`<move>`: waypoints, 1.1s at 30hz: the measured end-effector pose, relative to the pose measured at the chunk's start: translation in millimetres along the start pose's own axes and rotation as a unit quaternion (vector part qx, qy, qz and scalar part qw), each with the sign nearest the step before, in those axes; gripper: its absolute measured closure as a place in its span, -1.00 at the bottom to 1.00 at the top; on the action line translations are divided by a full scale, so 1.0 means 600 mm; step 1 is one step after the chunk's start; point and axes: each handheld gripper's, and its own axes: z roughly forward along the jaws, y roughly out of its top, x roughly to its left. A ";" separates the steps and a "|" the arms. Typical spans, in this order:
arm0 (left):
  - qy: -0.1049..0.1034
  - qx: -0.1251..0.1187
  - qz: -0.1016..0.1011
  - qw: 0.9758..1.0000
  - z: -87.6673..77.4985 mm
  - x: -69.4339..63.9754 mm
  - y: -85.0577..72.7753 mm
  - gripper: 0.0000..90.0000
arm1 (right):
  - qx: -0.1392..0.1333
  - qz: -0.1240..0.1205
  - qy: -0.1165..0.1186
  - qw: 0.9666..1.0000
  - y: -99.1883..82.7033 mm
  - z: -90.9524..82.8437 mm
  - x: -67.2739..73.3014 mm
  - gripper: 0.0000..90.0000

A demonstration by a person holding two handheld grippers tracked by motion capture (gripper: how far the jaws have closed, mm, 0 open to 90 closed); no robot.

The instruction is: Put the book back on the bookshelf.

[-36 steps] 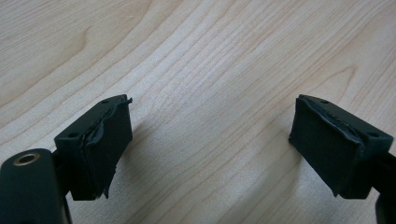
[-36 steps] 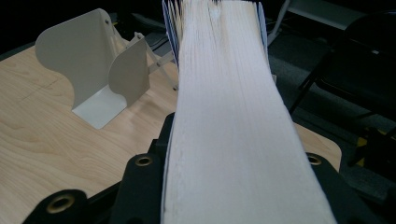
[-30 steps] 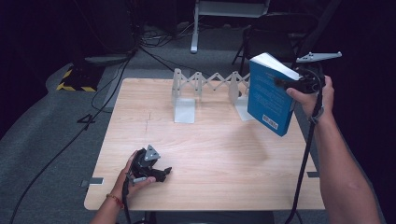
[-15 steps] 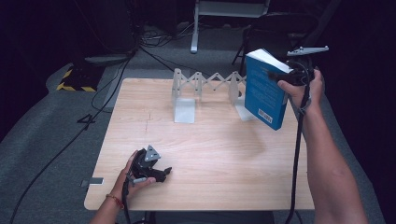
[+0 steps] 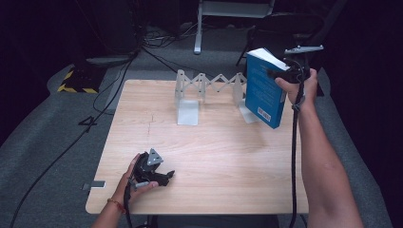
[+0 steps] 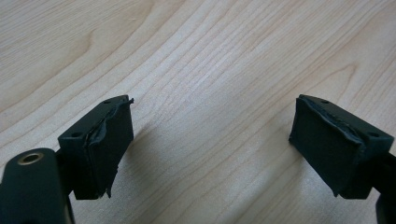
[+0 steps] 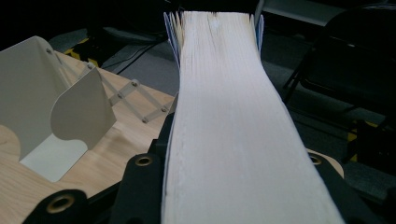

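Meanwhile right hand-held gripper (image 5: pixel 285 73) raised, clamping blue book (image 5: pixel 263 90); left hand-held gripper (image 5: pixel 164 176) rests wide on table (image 5: pixel 223 147)

book (image 7: pixel 224 130) covers hidden, page edge faces camera | right tool (image 7: pixel 233 186) fingertips hidden

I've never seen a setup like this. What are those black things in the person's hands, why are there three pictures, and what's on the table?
No robot here: a person holds a black two-jaw hand gripper in each hand. The high view looks down from above on the light wooden table. The other two pictures come from small cameras riding on each gripper, looking along its jaws.

The left gripper rests low on the table near the front edge; in its own view the jaws stand wide apart with nothing but wood grain between them. The right gripper is clamped on a blue paperback book, lifted above the table's far right; its view looks along the white page edges. A white expandable metal bookend rack stands at the back.
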 end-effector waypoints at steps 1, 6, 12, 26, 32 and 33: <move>-0.002 0.000 -0.001 1.000 0.000 0.000 0.000 -0.70 | -0.001 0.002 -0.003 1.000 0.000 0.003 -0.001 0.35; -0.001 0.000 -0.003 1.000 0.000 0.002 0.000 -0.70 | 0.005 0.004 -0.015 1.000 -0.002 0.019 0.000 0.35; 0.000 -0.001 -0.001 1.000 0.000 0.000 -0.001 -0.70 | -0.002 0.016 -0.025 1.000 -0.007 0.033 -0.002 0.35; -0.008 0.002 -0.006 1.000 0.001 0.003 -0.001 -0.70 | -0.032 0.024 -0.045 0.998 -0.012 0.055 -0.006 0.35; -0.010 0.000 -0.008 1.000 0.000 0.001 -0.002 -0.70 | -0.040 0.027 -0.048 0.998 -0.021 0.072 -0.001 0.35; -0.010 0.001 -0.008 1.000 0.000 0.001 -0.002 -0.70 | -0.041 0.025 -0.048 0.998 -0.023 0.075 0.001 0.35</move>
